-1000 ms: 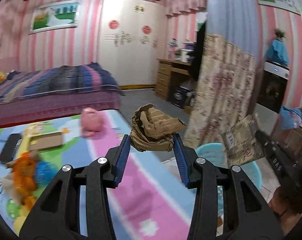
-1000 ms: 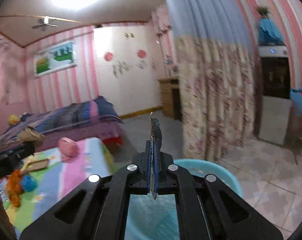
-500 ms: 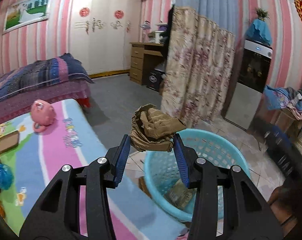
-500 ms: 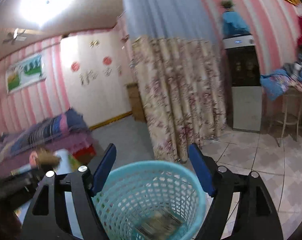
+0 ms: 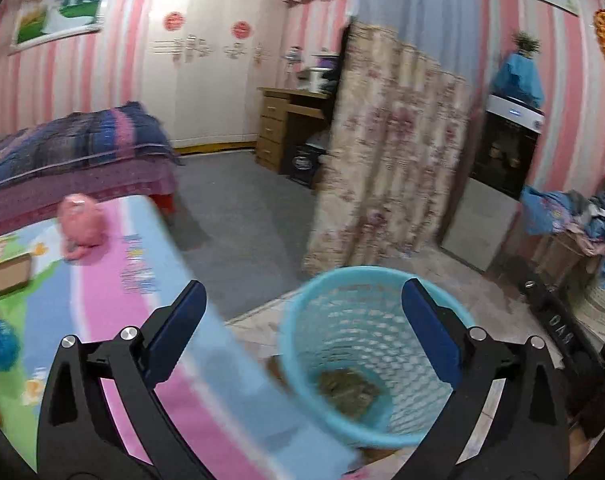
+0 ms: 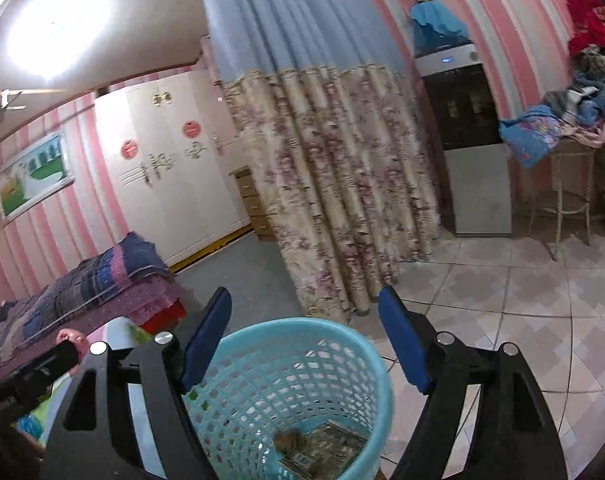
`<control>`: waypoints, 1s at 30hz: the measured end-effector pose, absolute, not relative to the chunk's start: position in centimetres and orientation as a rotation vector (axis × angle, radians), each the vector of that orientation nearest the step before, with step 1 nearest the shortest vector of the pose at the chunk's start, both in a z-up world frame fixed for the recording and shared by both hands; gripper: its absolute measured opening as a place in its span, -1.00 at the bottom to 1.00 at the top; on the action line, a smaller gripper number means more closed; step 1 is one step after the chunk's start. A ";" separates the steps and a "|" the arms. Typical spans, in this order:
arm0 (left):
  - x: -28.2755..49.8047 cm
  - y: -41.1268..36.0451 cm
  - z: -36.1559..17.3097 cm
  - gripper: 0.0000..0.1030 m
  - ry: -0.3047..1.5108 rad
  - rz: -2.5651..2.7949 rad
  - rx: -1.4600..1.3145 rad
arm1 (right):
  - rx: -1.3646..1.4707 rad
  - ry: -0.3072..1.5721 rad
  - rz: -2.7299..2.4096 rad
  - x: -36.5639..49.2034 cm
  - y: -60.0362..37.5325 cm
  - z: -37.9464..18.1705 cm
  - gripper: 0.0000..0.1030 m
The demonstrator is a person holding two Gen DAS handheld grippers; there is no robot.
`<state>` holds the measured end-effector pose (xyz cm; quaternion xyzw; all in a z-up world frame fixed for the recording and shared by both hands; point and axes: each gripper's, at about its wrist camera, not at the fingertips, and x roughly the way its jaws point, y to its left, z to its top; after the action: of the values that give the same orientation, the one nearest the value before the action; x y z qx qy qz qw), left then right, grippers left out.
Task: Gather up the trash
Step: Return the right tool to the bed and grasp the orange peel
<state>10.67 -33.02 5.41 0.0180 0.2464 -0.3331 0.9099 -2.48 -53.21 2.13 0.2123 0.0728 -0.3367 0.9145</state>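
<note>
With both the left gripper [image 5: 302,334] opening and the right gripper [image 6: 304,338] standing apart and empty over the blue basket [image 6: 376,364], the next grab is risking snagging its rim.

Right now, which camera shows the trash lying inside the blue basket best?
The right wrist view: it looks down into the blue basket, showing a printed wrapper and crumpled wad. The left wrist view shows only a blurred brownish heap.

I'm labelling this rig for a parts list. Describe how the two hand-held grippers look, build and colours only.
Both look alike. The left hand-held gripper has two matte black angular fingers with triangular cut-outs, silver round pivot bolts, and flat dark blue pads on the inner faces. The right hand-held gripper has the same black frame, silver bolts and blue pads. No cables or sleeves show.
</note>
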 end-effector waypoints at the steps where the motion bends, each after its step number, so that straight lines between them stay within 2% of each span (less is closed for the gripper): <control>1: 10.9 -31.4 5.5 0.85 0.508 -0.663 0.029 | 0.428 0.152 -0.676 -2.1 -52.8 2.3 0.49; 7: 11.3 -20.6 6.1 0.85 0.478 -0.486 0.040 | 0.356 0.165 -0.541 0.1 -49.4 3.6 0.54; 9: 11.0 -15.7 6.3 0.85 0.464 -0.407 0.050 | 0.342 0.167 -0.455 1.0 -47.7 4.2 0.63; 17: 11.6 1.7 4.3 0.89 0.456 -0.055 0.035 | 0.398 0.235 -0.057 6.5 -35.9 5.5 0.69; 21: 11.7 6.5 2.2 0.89 0.464 0.014 -0.026 | 0.319 0.321 0.144 9.6 -26.9 3.7 0.69; 23: 12.4 8.2 1.2 0.89 0.542 0.058 -0.079 | 0.239 0.404 0.251 11.5 -22.0 1.7 0.69; 26: 12.7 9.0 1.1 0.89 0.571 0.047 -0.130 | 0.160 0.532 0.324 13.6 -16.6 -1.1 0.69; 30: 12.7 9.2 0.1 0.89 0.614 0.061 -0.061 | 0.012 0.637 0.334 15.3 -11.6 -3.7 0.68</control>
<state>12.71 9.15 0.12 -0.0301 0.3020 0.0299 0.9524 15.34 -11.62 -3.67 0.0059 0.3119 0.1633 0.9360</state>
